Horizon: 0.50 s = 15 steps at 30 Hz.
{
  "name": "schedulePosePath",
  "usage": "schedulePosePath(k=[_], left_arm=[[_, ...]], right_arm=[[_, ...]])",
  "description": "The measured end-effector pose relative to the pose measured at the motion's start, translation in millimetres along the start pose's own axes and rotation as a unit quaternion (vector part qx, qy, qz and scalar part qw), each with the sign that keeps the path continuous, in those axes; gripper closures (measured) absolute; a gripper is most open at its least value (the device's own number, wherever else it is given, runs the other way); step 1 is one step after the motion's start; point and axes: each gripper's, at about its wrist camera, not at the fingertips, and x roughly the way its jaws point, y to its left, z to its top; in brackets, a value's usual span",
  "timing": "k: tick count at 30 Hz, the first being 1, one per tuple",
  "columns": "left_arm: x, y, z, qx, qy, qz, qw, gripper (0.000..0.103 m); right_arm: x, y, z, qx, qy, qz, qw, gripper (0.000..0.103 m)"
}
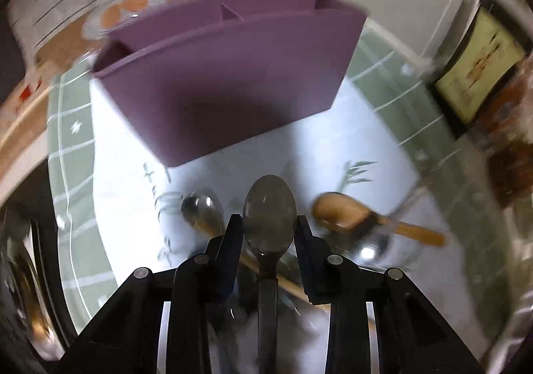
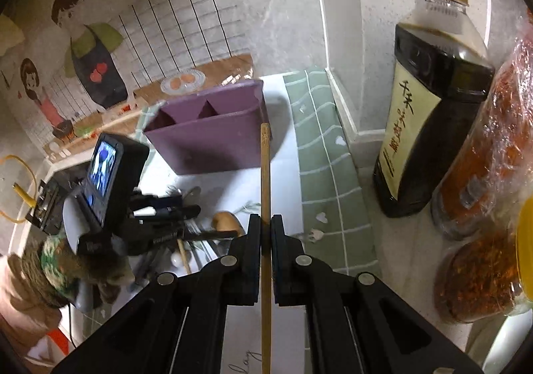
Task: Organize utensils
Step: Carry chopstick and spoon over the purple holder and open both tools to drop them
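A purple utensil holder point(image 1: 226, 74) with several compartments stands on a green and white mat; it also shows in the right wrist view point(image 2: 213, 137). My left gripper point(image 1: 269, 224) is shut on a metal spoon point(image 1: 269, 210), bowl forward, just in front of the holder. On the mat below lie another metal spoon point(image 1: 200, 210) and a wooden spoon point(image 1: 353, 214). My right gripper point(image 2: 265, 224) is shut on a bamboo chopstick point(image 2: 265, 174) that points toward the holder's right end. The left gripper point(image 2: 160, 217) with its camera shows at the left of the right wrist view.
A dark sauce bottle point(image 2: 423, 127) and wrapped jars of red chili point(image 2: 483, 174) stand at the right by the wall. The green and white mat point(image 2: 326, 154) covers the counter. A tiled, illustrated wall rises behind the holder.
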Motion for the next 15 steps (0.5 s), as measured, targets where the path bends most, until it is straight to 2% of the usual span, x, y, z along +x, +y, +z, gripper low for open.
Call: schedulePosePath(k=[3,5,9,15], left_arm=[[-49,11,-15,-0.045,-0.063,-0.016,0.9968,0.071],[-85,17,-24,-0.076,-0.106,-0.027,0.9911,0.071],[-126,22,-31,-0.096,-0.148,-0.035,0.9838,0.071],[-170,25,-32,-0.089,-0.204,-0.012,0.9747,0.071]], right_arm=[[-4,5,3,-0.001,-0.01,0.011,1.0,0.097],[-7,12,4,-0.013,-0.018,0.01,1.0,0.097],[-6,30,7,-0.034,-0.024,0.012,0.999,0.097],[-3,52,10,-0.06,-0.032,0.019,0.998,0.097]])
